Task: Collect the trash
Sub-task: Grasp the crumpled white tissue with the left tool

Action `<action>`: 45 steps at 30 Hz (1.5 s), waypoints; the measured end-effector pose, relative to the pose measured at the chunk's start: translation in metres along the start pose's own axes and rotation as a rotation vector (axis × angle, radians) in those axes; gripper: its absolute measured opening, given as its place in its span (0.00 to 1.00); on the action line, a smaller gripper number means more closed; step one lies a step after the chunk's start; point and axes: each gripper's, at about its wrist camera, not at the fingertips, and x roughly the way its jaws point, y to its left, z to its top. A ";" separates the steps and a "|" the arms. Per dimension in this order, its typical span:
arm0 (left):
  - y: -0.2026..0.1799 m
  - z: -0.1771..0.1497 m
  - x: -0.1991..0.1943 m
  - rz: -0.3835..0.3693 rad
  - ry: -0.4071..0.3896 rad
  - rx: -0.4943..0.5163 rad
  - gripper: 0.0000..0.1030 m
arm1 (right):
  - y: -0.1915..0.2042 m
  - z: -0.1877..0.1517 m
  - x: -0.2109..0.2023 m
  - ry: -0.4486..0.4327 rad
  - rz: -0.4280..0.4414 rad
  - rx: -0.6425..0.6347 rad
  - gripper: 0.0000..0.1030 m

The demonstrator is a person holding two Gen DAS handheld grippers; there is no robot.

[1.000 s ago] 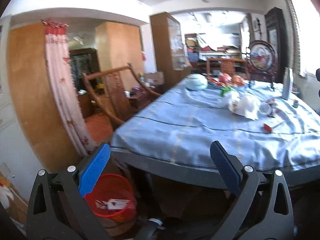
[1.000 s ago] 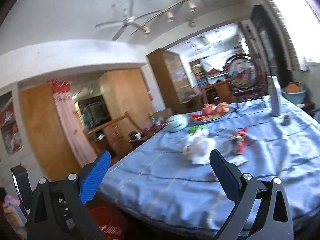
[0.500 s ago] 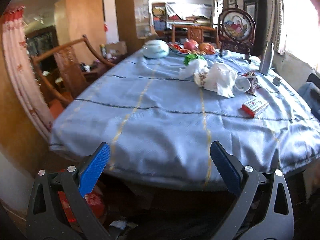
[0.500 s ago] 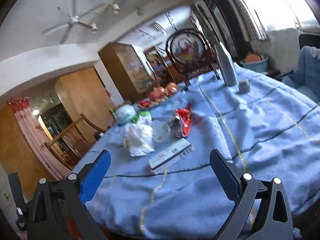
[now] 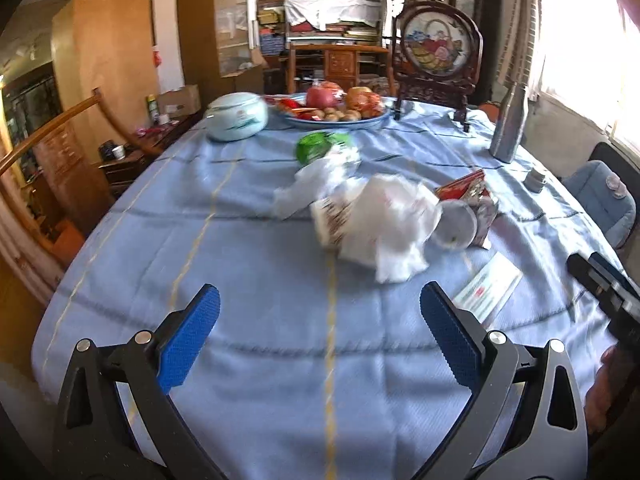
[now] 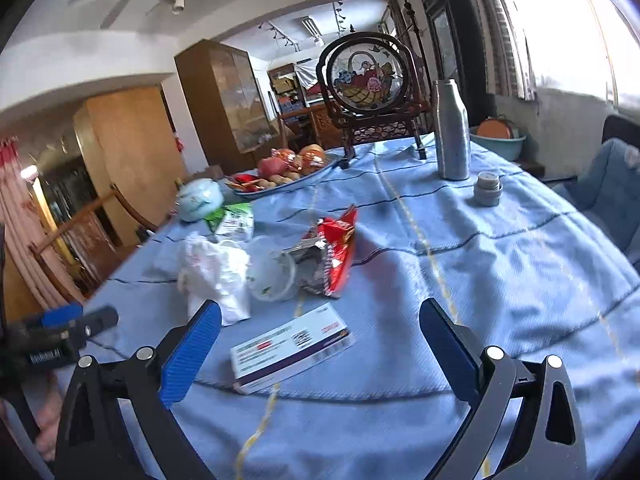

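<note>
Trash lies mid-table on the blue cloth: a crumpled white plastic bag (image 5: 384, 224) (image 6: 216, 276), a clear plastic cup (image 5: 456, 226) (image 6: 272, 276) on its side, a torn red snack wrapper (image 5: 468, 190) (image 6: 332, 252), a green-and-white packet (image 5: 320, 148) (image 6: 232, 218) and a flat white medicine box (image 5: 490, 290) (image 6: 292, 346). My left gripper (image 5: 320, 340) is open and empty over the near cloth, short of the bag. My right gripper (image 6: 320, 348) is open and empty, with the box lying between its fingers' line of sight, untouched.
A fruit plate (image 5: 336, 120) (image 6: 280, 184), a pale lidded bowl (image 5: 236, 116), a framed round screen (image 5: 436, 52), a metal bottle (image 6: 452, 132) and its cap (image 6: 487, 190) stand at the far side. A wooden chair (image 5: 48, 148) is left; a blue cushioned seat (image 5: 600, 204) is right.
Both grippers have risen from beside the table edge and moved in over the table. The red bin on the floor has dropped out of view. The trash now looks closer.
</note>
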 end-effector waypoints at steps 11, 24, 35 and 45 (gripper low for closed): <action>-0.033 0.059 0.071 -0.159 0.068 -0.033 0.94 | -0.014 -0.005 0.025 0.070 0.015 0.043 0.95; -0.014 0.056 0.089 -0.298 0.113 -0.095 0.12 | -0.027 -0.001 0.041 0.128 0.056 0.126 0.95; 0.058 0.012 0.035 -0.184 0.082 -0.145 0.12 | -0.028 -0.004 0.048 0.170 0.054 0.138 0.95; 0.086 -0.026 0.055 -0.135 0.120 -0.233 0.36 | -0.001 -0.005 0.050 0.196 -0.025 -0.020 0.95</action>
